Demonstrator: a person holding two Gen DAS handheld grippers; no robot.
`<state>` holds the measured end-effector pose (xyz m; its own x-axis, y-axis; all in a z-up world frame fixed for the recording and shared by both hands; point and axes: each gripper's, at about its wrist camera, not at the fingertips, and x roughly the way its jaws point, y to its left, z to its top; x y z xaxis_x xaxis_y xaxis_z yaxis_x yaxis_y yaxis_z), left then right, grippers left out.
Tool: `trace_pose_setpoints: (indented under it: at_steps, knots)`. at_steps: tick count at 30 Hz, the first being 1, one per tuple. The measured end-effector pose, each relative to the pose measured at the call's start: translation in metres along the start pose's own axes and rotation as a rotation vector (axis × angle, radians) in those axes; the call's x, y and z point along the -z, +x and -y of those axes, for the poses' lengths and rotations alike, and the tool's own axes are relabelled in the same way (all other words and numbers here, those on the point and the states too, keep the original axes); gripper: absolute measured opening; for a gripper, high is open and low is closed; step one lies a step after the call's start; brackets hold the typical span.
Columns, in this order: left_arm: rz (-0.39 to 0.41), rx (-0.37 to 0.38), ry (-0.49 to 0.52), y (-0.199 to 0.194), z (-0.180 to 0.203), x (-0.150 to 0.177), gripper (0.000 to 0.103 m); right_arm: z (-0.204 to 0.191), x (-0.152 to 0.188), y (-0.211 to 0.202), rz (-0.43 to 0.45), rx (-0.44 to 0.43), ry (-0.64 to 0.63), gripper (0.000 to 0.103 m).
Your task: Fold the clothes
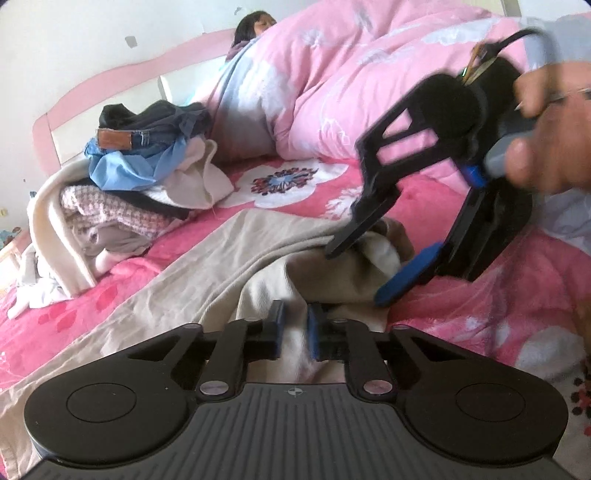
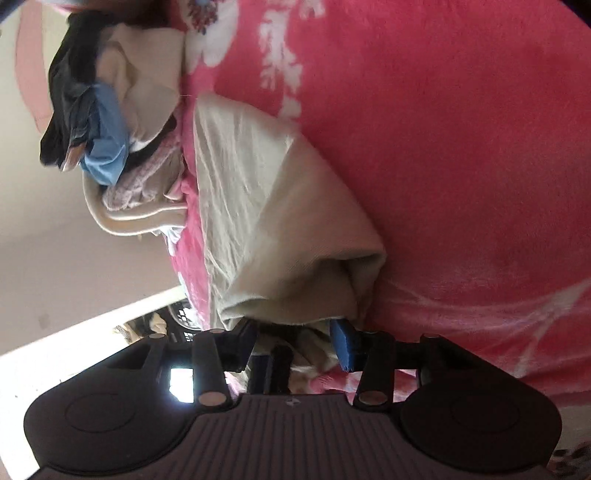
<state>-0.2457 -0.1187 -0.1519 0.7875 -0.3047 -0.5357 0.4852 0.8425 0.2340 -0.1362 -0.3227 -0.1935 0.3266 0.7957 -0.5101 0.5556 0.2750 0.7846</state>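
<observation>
The bed point(image 1: 461, 306), covered in a bright pink flowered blanket, is filling most of both views. In the left wrist view its open stretch is lying at lower right and along the left edge of the frame; in the right wrist view the whole right half is bare pink blanket.

A puffy pink quilt point(image 1: 332, 74) is bulging across the upper middle and upper right of the left view, closing off the far side, with a person point(image 1: 255, 24) lying at its top edge. A pink headboard point(image 1: 110, 77) is curving along the upper left.

The beige garment point(image 1: 207, 258) is lying spread on the blanket in the centre of the left view, its long straight edge running diagonally toward the lower left, its bunched end at centre frame. In the right view the same garment point(image 2: 280, 206) is stretching from upper centre down to the tongs.

A pile of clothes point(image 1: 140, 173) is sitting at middle left, just beside the garment's far edge.

The right tongs point(image 1: 354, 273) are reaching in from the right, held by a hand point(image 1: 546, 122); the jaws are standing apart around the bunched end, without pinching it.

The left tongs point(image 1: 295, 332), at bottom centre, are standing narrow, pinching a fold of the garment.
</observation>
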Motion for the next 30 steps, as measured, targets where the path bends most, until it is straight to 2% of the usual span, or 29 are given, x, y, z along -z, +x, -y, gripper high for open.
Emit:
trace_pose_setpoints:
  at_steps: [4,9,13,16,19,21,23,25,30]
  knots:
    - [0.011,0.017,0.033,-0.006,0.005,0.003,0.004,-0.002,0.000,0.005,0.057,-0.011,0.044,0.047]
    - [0.014,0.031,0.065,-0.007,0.011,0.005,0.002,-0.005,0.000,0.006,0.075,-0.018,0.085,0.048]
    - [0.018,0.034,0.053,-0.007,0.010,0.004,0.002,-0.003,0.002,0.004,0.082,-0.010,0.113,0.048]
    - [0.018,0.035,0.051,-0.006,0.008,0.005,0.002,-0.007,0.007,-0.001,0.109,0.014,0.072,0.047]
    - [0.016,0.036,0.059,-0.007,0.010,0.006,0.002,-0.014,0.006,-0.004,0.122,0.000,0.021,0.046]
    - [0.014,0.039,0.067,-0.007,0.011,0.006,0.002,-0.023,0.007,-0.012,0.164,0.037,-0.065,0.046]
    - [0.010,0.048,0.076,-0.007,0.013,0.007,0.002,-0.038,0.010,-0.018,0.187,0.084,-0.221,0.046]
    - [0.007,0.048,0.093,-0.006,0.015,0.009,0.003,-0.054,0.016,-0.020,0.153,0.162,-0.382,0.047]
    - [0.002,0.042,0.113,-0.006,0.017,0.009,0.005,-0.089,0.055,-0.033,0.191,0.378,-0.881,0.047]
